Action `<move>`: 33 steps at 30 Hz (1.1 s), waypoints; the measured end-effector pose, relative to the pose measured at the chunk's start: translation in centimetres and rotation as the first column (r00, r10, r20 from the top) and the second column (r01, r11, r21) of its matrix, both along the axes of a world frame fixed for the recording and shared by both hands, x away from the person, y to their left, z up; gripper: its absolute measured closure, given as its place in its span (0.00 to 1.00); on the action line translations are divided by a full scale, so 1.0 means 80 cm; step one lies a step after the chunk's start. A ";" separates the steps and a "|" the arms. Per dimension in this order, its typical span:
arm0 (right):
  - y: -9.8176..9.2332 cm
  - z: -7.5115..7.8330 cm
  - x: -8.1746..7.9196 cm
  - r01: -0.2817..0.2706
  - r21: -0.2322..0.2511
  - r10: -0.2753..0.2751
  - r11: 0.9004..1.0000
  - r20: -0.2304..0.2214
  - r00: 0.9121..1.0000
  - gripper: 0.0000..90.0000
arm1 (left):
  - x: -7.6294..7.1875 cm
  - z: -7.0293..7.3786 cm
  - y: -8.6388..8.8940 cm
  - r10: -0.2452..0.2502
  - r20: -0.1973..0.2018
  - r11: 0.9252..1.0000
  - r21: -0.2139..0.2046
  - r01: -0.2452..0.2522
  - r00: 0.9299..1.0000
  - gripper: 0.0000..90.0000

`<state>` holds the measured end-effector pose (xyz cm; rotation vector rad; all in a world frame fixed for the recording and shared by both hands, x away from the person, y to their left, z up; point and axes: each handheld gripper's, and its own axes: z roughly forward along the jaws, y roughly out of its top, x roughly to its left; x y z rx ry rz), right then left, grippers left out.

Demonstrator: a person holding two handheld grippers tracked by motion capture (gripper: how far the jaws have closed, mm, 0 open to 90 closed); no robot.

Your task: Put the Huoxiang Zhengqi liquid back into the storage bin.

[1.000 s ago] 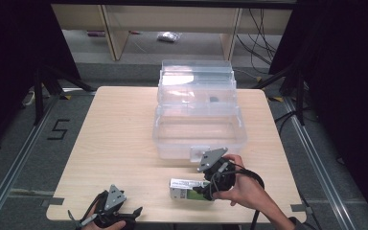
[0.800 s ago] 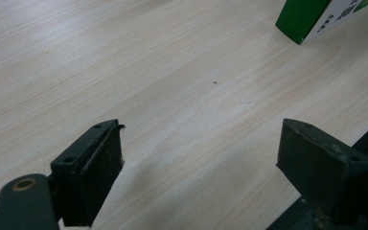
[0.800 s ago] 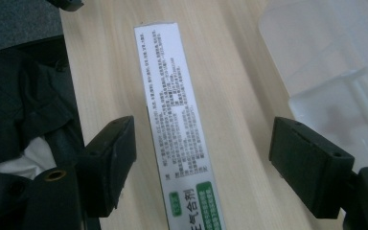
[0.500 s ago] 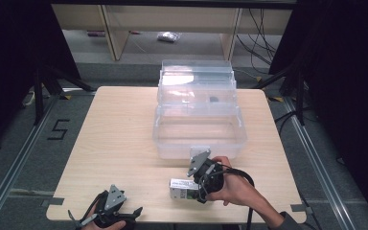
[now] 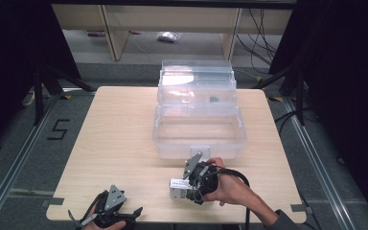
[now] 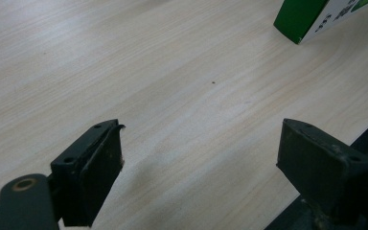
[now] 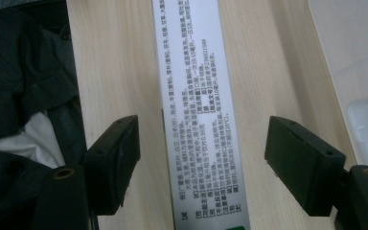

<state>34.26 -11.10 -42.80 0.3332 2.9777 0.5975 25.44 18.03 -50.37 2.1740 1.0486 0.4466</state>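
At the near edge of the pale wooden worktop [image 5: 124, 139], close to its near left corner, the left hand-held gripper [image 5: 109, 216] rests low with its jaws spread wide and nothing between them; in the left gripper view only bare wood lies between the two black pads [image 6: 100, 163]. It plays no part in the step in hand.

Further along the near edge, right of the middle, the right hand-held gripper [image 5: 195, 184] is lowered over the long green-and-white printed cardboard box [image 5: 178, 188], which lies flat on the wood. In the right gripper view the box [image 7: 199, 115] runs lengthwise between the jaws, which have just been closing in, yet a clear gap of wood shows on either side of it, so the pads do not press on it. The step, as I judge it, is the grasp of the box. The next move calls for settling the pads level with the box's long sides and squeezing evenly, then lifting straight up.

The box lies near the near edge, so a sideways nudge toward the person could push it off. Just beyond stands the open clear plastic storage bin [image 5: 199, 132], its near wall close to the right hand; any carry into it needs enough height to clear that rim. The left half of the worktop offers free room.
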 end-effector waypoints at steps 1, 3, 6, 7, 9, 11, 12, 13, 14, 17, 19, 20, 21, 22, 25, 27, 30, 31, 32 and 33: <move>0.000 -0.001 0.001 -0.011 -0.001 0.011 1.000 0.005 1.000 0.33 | 0.000 0.000 0.000 -0.002 0.001 1.000 0.002 0.002 1.000 0.17; 0.001 -0.002 0.001 0.007 -0.011 -0.007 1.000 -0.008 1.000 0.34 | 0.001 -0.002 -0.001 0.011 0.015 1.000 -0.019 -0.011 1.000 0.17; 0.002 -0.005 0.003 -0.021 -0.019 0.021 1.000 -0.006 1.000 0.35 | 0.000 0.000 -0.001 0.007 0.003 1.000 -0.004 -0.007 1.000 0.17; 0.002 -0.005 0.003 -0.021 -0.019 0.021 1.000 -0.006 1.000 0.35 | 0.000 0.000 -0.001 0.007 0.003 1.000 -0.004 -0.007 1.000 0.17; 0.003 -0.009 0.003 -0.019 -0.031 0.019 0.999 -0.014 1.000 0.36 | 0.000 0.000 0.000 -0.009 0.005 1.000 0.001 0.009 1.000 0.17; 0.003 -0.009 0.001 0.014 -0.049 -0.015 0.999 -0.027 1.000 0.37 | 0.001 0.000 0.001 -0.011 0.005 1.000 0.003 0.011 1.000 0.17; 0.004 -0.009 -0.001 0.043 -0.064 -0.046 0.997 -0.041 0.998 0.37 | 0.001 0.000 0.001 -0.011 0.005 1.000 0.003 0.011 1.000 0.17; 0.004 -0.010 -0.001 0.040 -0.064 -0.043 0.997 -0.042 0.998 0.38 | 0.001 0.000 0.000 -0.003 0.006 1.000 -0.004 0.003 1.000 0.17; 0.004 -0.011 0.000 0.030 -0.061 -0.032 0.998 -0.040 0.999 0.38 | 0.001 0.000 0.001 -0.014 0.007 1.000 0.004 0.014 1.000 0.17; 0.004 -0.012 0.002 0.010 -0.065 -0.013 0.998 -0.039 0.999 0.40 | 0.000 0.000 0.000 -0.007 0.004 1.000 0.000 0.007 1.000 0.17; 0.005 -0.013 0.000 0.025 -0.092 -0.030 0.995 -0.051 0.998 0.42 | 0.001 0.000 0.001 -0.021 0.010 1.000 0.009 0.021 1.000 0.17; 0.005 -0.013 0.000 0.030 -0.094 -0.035 0.995 -0.043 0.998 0.43 | 0.001 0.000 0.001 -0.010 0.006 1.000 0.002 0.010 1.000 0.17; 0.004 -0.014 0.002 0.013 -0.106 -0.016 0.994 -0.024 1.000 0.43 | 0.000 -0.002 -0.003 0.012 0.015 0.999 -0.043 -0.012 1.000 0.17; 0.005 -0.015 0.002 0.020 -0.109 -0.023 0.994 -0.023 0.999 0.44 | -0.001 -0.003 -0.005 0.027 0.014 0.998 -0.057 -0.026 1.000 0.17; 0.005 -0.016 0.005 -0.010 -0.107 0.008 0.994 -0.020 1.000 0.46 | 0.001 0.000 0.000 -0.014 0.008 1.000 0.004 0.014 1.000 0.17; 0.005 -0.017 0.006 -0.030 -0.118 0.028 0.993 -0.023 0.999 0.49 | 0.001 0.000 0.000 -0.008 0.004 1.000 0.000 0.008 1.000 0.17; 0.007 -0.019 0.006 -0.050 -0.125 0.048 0.991 -0.018 0.999 0.53 | 0.000 -0.001 0.000 -0.008 0.009 1.000 -0.005 0.008 1.000 0.17; 0.007 -0.019 0.005 -0.042 -0.131 0.039 0.991 -0.026 0.999 0.54 | 0.001 -0.001 0.000 -0.008 0.010 1.000 -0.005 0.008 1.000 0.17; 0.007 -0.018 0.003 -0.013 -0.138 0.009 0.990 -0.029 1.000 0.57 | 0.001 -0.001 0.000 -0.009 0.010 1.000 -0.004 0.009 1.000 0.17; 0.007 -0.019 0.003 -0.013 -0.140 0.009 0.990 -0.030 1.000 0.59 | 0.001 -0.001 0.000 -0.009 0.009 1.000 -0.005 0.009 1.000 0.17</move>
